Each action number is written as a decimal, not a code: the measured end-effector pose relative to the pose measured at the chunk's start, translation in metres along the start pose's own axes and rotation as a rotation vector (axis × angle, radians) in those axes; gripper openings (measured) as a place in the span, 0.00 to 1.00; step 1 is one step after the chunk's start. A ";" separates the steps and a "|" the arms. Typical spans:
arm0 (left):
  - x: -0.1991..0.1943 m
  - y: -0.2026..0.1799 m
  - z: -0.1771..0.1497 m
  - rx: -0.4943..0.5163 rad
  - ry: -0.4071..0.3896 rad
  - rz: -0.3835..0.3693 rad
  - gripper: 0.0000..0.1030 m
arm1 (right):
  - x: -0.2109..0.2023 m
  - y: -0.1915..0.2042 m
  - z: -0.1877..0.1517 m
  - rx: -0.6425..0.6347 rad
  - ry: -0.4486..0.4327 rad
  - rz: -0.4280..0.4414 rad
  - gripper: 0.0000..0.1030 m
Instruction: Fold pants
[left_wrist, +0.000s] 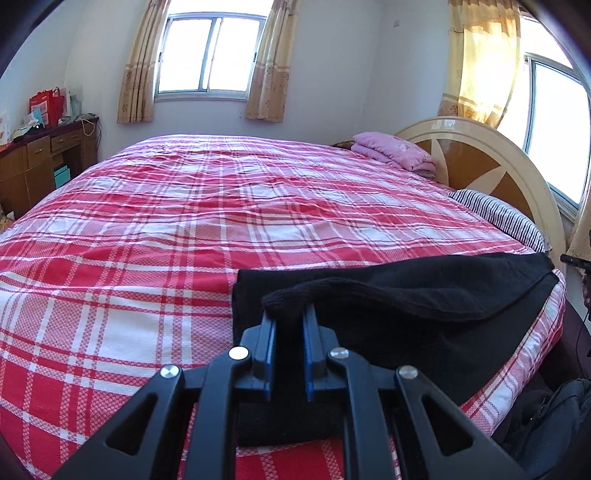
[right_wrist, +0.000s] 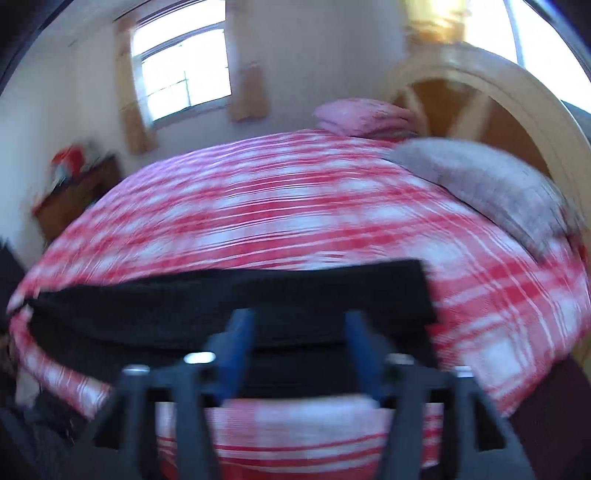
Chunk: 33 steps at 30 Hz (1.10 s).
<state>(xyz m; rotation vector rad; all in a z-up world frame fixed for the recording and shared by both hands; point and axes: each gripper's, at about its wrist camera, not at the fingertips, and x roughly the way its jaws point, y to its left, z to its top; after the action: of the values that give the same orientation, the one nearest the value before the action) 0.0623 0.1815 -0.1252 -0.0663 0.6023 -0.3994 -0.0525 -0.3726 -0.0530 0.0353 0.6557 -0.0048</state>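
pants (left_wrist: 424, 295), black and knitted, are laid along the near edge of a bed (left_wrist: 184, 229) covered in red and white plaid, with one layer already doubled over another. a raised fold of the cloth is pinched by the left gripper (left_wrist: 290, 317), whose blue pads are nearly together with fabric bunched between their tips. the right gripper (right_wrist: 295, 325) is seen with its jaws well apart above the other end of the garment; nothing is clamped in them, though the view is blurred and whether the fingers brush the cloth cannot be told.

the step in hand is judged to be the carrying over of a fold. it would be done well if the pinched edge were kept taut and low, drawn straight across so that the upper layer is laid square on the lower one, and released only once the edges are matched. a fresh hold by the free gripper on the far corner would be needed to stop sagging.

the long axis of the garment is run parallel to the bed's near edge, from the left gripper toward the headboard (left_wrist: 480, 162) side.
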 end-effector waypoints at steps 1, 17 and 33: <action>-0.001 -0.001 0.000 0.007 -0.002 0.005 0.13 | 0.008 0.024 0.003 -0.052 0.017 0.021 0.66; -0.002 -0.013 -0.007 0.110 -0.009 0.063 0.14 | 0.104 0.227 -0.041 -0.654 0.184 0.050 0.51; 0.004 -0.014 -0.003 0.126 0.000 0.088 0.14 | 0.118 0.237 -0.041 -0.709 0.211 0.044 0.03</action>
<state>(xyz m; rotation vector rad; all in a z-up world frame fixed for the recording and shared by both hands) 0.0591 0.1670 -0.1270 0.0806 0.5770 -0.3507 0.0201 -0.1338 -0.1500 -0.6408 0.8370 0.2765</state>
